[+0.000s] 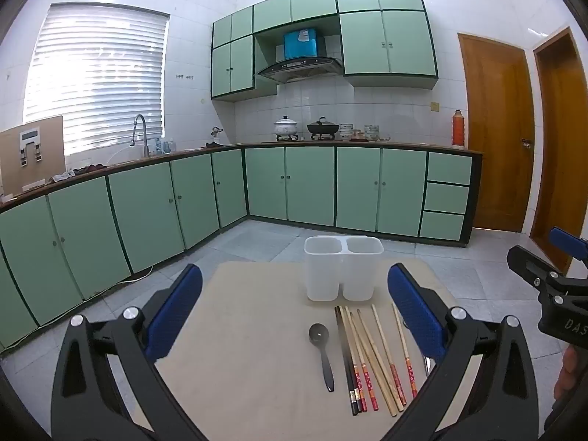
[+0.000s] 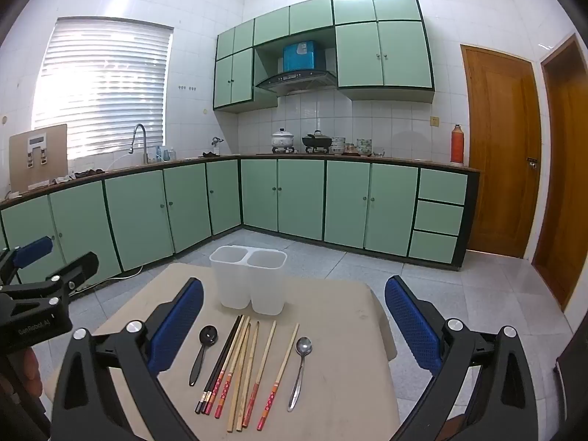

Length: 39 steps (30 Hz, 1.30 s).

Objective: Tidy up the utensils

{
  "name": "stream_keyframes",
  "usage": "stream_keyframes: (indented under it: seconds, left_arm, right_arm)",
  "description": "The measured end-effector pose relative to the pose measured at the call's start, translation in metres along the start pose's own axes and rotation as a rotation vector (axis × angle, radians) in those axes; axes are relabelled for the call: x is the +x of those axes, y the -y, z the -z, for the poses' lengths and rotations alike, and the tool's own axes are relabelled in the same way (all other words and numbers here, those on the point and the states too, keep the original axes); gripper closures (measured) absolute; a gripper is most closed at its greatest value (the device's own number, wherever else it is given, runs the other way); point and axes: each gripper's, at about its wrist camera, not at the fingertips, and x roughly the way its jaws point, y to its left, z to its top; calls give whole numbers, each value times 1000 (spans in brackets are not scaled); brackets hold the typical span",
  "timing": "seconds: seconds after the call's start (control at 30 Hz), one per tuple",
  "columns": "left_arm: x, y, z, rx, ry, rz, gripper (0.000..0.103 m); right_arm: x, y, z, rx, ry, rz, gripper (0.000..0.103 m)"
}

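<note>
- Fingers of the left gripper stand wide apart, holding nothing, above the beige table.
- Black spoon lies between those fingers; the chopsticks fan out just right of it, nearer the right finger.
- White two-compartment holder stands upright beyond the fingertips.
- Right gripper is likewise spread wide and empty.
- Metal spoon lies between its fingers, right of the chopsticks.
</note>
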Motion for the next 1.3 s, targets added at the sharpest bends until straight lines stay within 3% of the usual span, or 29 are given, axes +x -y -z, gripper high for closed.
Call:
stream_keyframes:
  seconds: [1.3]
  left_arm:
    - [0, -7, 0, -5, 16, -1, 5]
  right_arm:
    - [2, -4, -5, -6, -4, 1, 6]
